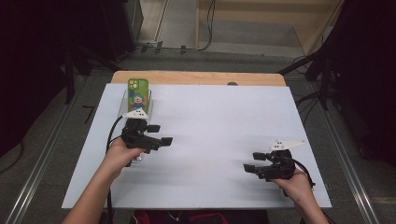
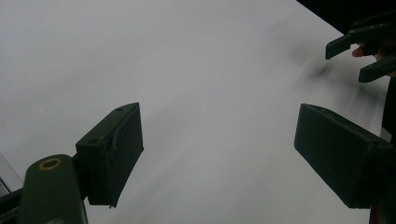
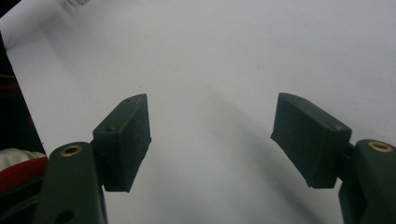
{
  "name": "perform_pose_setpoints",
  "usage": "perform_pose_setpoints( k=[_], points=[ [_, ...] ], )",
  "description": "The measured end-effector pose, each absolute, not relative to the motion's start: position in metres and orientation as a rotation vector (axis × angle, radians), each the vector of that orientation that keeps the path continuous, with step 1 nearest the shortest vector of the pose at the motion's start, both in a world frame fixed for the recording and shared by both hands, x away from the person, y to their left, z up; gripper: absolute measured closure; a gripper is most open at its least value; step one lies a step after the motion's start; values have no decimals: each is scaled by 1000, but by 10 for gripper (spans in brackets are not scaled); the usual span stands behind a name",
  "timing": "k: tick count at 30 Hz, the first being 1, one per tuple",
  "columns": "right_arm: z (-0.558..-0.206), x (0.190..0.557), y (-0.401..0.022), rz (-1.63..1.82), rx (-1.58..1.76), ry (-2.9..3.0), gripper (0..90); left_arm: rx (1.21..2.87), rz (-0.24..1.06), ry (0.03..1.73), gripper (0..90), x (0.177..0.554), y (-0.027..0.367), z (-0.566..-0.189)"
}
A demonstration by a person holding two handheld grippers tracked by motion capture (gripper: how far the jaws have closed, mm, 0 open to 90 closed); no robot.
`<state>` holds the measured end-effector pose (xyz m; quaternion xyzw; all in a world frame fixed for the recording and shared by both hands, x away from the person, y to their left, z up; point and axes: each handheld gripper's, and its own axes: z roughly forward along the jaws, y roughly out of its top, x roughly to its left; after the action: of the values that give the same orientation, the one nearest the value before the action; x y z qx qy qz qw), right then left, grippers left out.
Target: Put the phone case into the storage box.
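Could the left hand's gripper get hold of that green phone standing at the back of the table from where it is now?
Probably yes. The left gripper is open and holds nothing, and the green phone stands just beyond it in its stand. But the fingers point sideways across the table, so the hand would have to turn first.

A board [image 1: 210, 121] lies flat on the bench [image 1: 196, 77], covering all but a strip along the bench's far edge. A phone [image 1: 138, 95] stands upright in a holder [image 1: 126, 103] at the far left corner of the board. Just in front of the phone, toward the person, are the left tongs [image 1: 160, 134], held above the board and pointing to the right. The right tongs [image 1: 254, 162] sit near the board's front right corner, well apart from the left tongs, and point left. Between the two lies bare board. In the left gripper view the right tongs [image 2: 364, 51] show at the upper right.
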<state>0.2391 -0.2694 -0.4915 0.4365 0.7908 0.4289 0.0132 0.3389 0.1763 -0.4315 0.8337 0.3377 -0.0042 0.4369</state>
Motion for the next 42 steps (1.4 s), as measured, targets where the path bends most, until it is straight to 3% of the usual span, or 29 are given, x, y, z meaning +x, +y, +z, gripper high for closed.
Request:
perform_pose_setpoints(
  k=[42],
  points=[
    [-493, 238, -267, 1331, 1355, 2470, 261, 2092, -6, 747, 161, 286, 191, -456]
  ],
)
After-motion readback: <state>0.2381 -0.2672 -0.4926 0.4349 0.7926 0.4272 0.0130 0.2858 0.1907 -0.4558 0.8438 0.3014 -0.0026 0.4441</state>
